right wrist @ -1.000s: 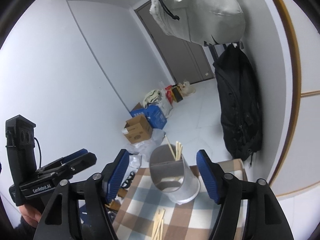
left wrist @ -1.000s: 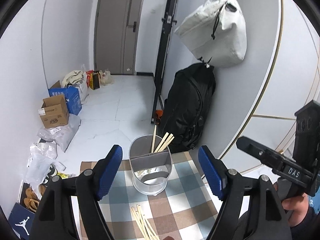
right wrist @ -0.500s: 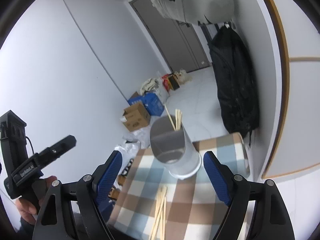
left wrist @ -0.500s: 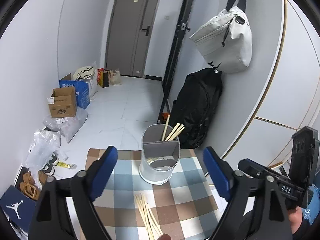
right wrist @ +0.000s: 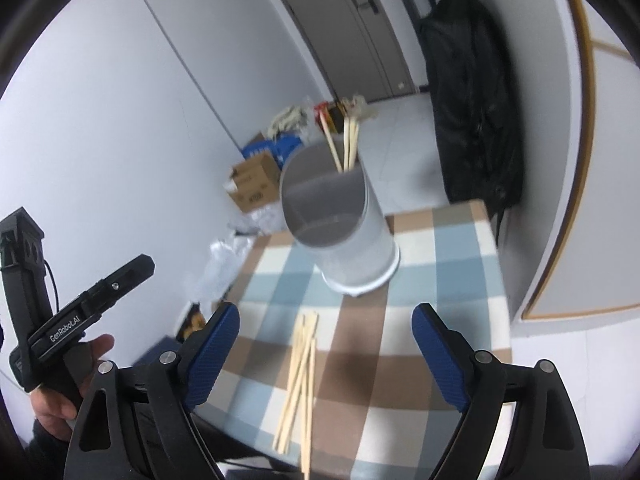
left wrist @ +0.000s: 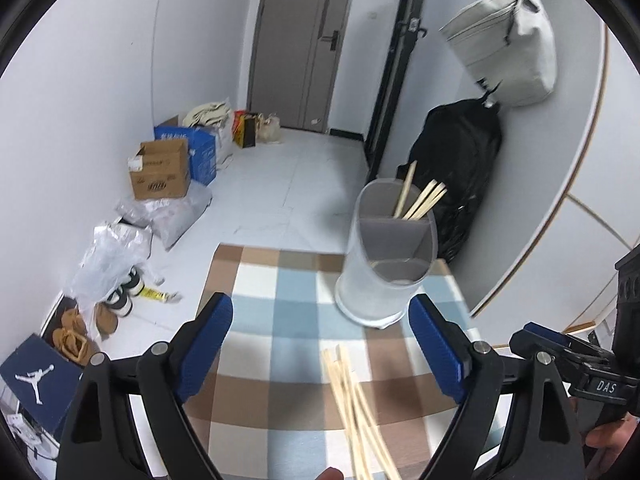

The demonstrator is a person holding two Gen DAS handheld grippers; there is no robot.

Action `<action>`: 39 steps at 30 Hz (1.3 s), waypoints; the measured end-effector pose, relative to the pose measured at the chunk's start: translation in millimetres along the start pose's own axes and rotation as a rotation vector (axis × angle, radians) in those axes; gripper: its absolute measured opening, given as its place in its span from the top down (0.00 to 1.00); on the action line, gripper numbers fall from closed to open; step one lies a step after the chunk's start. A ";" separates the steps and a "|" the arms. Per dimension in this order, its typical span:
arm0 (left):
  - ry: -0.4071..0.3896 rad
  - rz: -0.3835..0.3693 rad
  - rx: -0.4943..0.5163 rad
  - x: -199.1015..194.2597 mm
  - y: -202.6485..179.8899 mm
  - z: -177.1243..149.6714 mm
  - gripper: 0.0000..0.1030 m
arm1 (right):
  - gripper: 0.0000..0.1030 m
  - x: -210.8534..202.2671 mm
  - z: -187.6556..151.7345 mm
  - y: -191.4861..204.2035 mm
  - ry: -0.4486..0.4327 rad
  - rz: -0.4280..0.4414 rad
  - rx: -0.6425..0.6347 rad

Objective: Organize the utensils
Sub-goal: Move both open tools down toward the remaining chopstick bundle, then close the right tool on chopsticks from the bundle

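A grey translucent utensil holder (left wrist: pixel 384 276) (right wrist: pixel 344 240) stands upright at the far side of the checked tablecloth (left wrist: pixel 272 320) (right wrist: pixel 440 280). Several wooden chopsticks (left wrist: pixel 420 200) (right wrist: pixel 346 140) stick out of its back compartment. Several more loose chopsticks (left wrist: pixel 352 400) (right wrist: pixel 300 364) lie in a bundle on the cloth, nearer than the holder. My left gripper (left wrist: pixel 318 302) hovers over the cloth, open and empty, with the loose bundle low between its fingers. My right gripper (right wrist: pixel 326 310) hangs above the same bundle; its jaws are opening and hold nothing.
A black backpack (left wrist: pixel 456 176) leans on the wall behind the table, under a hanging white bag (left wrist: pixel 508 48). On the floor to the left are a cardboard box (left wrist: pixel 160 172), plastic bags (left wrist: pixel 112 256) and shoes. A hand (right wrist: pixel 60 400) holds the other gripper at the left.
Both grippers have come down toward the table and their jaws have spread wider. The loose chopsticks now show fully between the fingers. The holder looms larger.
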State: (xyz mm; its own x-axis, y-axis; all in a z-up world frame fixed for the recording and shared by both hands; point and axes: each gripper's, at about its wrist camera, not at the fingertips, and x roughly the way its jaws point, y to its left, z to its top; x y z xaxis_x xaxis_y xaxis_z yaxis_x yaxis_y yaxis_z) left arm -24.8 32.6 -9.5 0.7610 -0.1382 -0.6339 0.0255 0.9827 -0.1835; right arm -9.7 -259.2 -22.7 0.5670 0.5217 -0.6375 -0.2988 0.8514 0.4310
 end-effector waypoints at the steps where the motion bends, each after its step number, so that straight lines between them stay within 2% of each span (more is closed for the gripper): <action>1: 0.007 -0.001 -0.012 4.3 5.5 -4.1 0.16 | 0.13 6.2 -2.9 0.6 0.014 -0.001 -0.003; 6: 0.047 0.011 -0.065 25.9 33.2 -29.3 0.16 | 0.13 50.9 -15.6 10.7 0.128 -0.025 -0.043; 9: 0.157 0.112 -0.054 45.0 40.9 -35.6 0.16 | 0.14 81.3 -21.7 17.9 0.204 -0.017 -0.087; 10: 0.165 0.104 -0.035 46.8 41.4 -35.8 0.16 | 0.15 91.1 -23.2 20.8 0.224 -0.024 -0.112; 13: 0.168 0.125 -0.015 46.7 46.7 -36.1 0.16 | 0.28 124.3 -28.1 24.3 0.285 -0.068 -0.164; 15: 0.176 0.119 -0.028 46.3 53.8 -36.1 0.16 | 0.41 141.0 -29.8 22.0 0.327 -0.079 -0.157; 16: 0.181 0.113 -0.043 47.2 59.0 -37.2 0.16 | 0.42 150.0 -30.7 21.3 0.344 -0.079 -0.156; 19: 0.199 0.087 -0.087 52.4 69.2 -37.6 0.16 | 0.51 165.4 -31.7 23.1 0.359 -0.089 -0.175; 25: 0.200 0.080 -0.112 56.3 77.1 -40.5 0.16 | 0.55 186.6 -30.3 29.1 0.364 -0.093 -0.218; 34: 0.232 0.070 -0.133 63.9 85.5 -43.3 0.16 | 0.64 196.3 -32.6 46.4 0.331 -0.167 -0.352; 35: 0.231 0.072 -0.135 63.9 86.2 -43.2 0.16 | 0.70 197.8 -33.2 48.6 0.334 -0.169 -0.362; 39: 0.230 0.078 -0.145 63.8 89.5 -43.6 0.16 | 0.78 200.9 -34.5 54.4 0.328 -0.169 -0.377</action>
State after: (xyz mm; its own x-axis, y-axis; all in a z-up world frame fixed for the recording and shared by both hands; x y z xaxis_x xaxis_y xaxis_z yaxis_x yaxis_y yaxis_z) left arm -2.3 106.4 -99.2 0.5892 -0.1038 -0.8013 -0.1325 0.9659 -0.2226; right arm 61.5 -106.2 -149.4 0.3796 0.3132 -0.8705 -0.5135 0.8540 0.0834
